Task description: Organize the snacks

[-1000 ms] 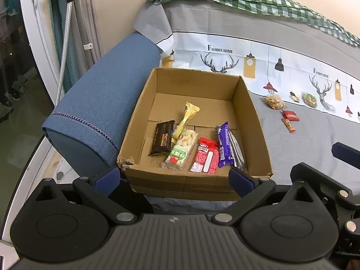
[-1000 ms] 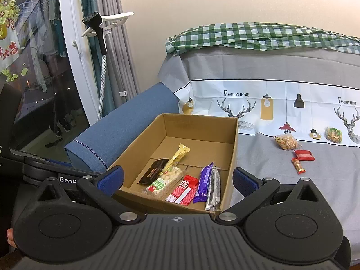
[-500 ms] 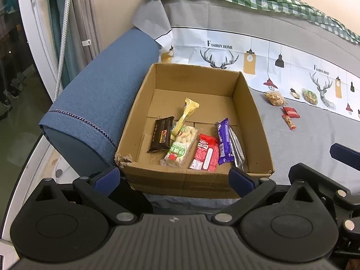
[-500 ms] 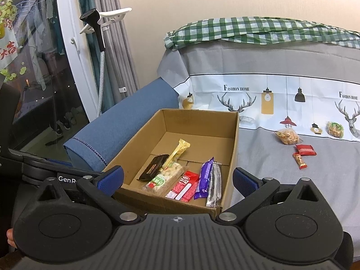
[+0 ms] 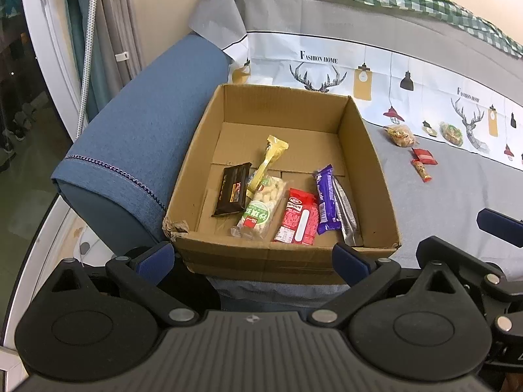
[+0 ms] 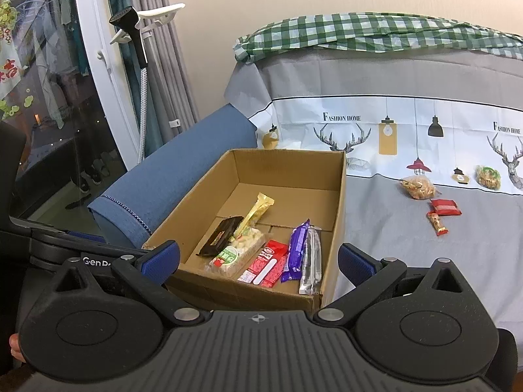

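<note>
An open cardboard box sits on the grey sofa cover next to a blue armrest. It holds several snacks: a black bar, a yellow stick, a green-label pack, a red pack, a purple bar and a silver one. Loose snacks lie to the right: a peanut bag, a red packet, a small red stick, a green-brown bag. My left gripper and right gripper are open and empty, both short of the box's near wall.
The blue armrest flanks the box on the left. A window and curtains with a steamer head stand at far left. The sofa back carries a printed cover and a green checked cloth. The right gripper's body shows in the left wrist view.
Both grippers have shifted slightly, so the box sits a little lower and nearer in both views. Nothing was picked up or let go; the jaws stayed open.
</note>
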`<state>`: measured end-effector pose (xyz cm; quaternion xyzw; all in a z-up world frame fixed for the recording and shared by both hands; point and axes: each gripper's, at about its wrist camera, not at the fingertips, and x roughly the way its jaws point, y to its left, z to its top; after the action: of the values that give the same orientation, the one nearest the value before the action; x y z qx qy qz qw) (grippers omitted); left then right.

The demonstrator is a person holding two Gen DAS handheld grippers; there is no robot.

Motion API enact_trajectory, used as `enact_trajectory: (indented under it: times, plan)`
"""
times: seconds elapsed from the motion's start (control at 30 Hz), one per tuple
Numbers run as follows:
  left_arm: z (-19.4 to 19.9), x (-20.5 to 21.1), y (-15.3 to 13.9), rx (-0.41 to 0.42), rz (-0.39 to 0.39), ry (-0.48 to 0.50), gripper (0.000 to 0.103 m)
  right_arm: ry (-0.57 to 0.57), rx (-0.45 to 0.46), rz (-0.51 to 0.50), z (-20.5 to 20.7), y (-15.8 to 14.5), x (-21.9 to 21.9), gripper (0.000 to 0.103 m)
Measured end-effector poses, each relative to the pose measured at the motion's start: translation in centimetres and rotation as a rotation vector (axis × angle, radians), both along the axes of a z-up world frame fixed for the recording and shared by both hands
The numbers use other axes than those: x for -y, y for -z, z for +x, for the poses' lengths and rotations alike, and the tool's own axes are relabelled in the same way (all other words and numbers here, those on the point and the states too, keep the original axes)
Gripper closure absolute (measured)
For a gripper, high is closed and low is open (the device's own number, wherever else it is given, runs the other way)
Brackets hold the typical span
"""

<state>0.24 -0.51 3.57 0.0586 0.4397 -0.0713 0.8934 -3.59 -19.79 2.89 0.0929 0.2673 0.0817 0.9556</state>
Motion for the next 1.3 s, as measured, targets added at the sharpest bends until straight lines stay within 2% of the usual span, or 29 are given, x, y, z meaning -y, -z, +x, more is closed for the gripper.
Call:
enact_trajectory:
  times: [0.47, 0.8, 1.07, 1.3]
  plan:
    - [0.8, 1.0, 0.5, -0.009, 0.04, 0.008, 0.0, 0.016, -0.015, 0.031, 0.8, 0.8, 0.9, 0.001]
    - [3.3, 2.5, 1.0, -0.05, 0.063, -0.013, 0.0, 0.081, -0.023, 0.085, 1.8, 2.2, 3.5, 0.001]
    - [7.0, 5.3, 0.5, -0.067, 0.075, -0.03, 0.0, 0.282, -0.006, 0.101, 4.7, 4.2, 11.1, 0.001]
    - [11.2, 8.3, 0.5, -0.088, 0.113, -0.042, 0.0, 0.485, -0.048, 0.087, 12.3, 9.0, 20.7, 0.001]
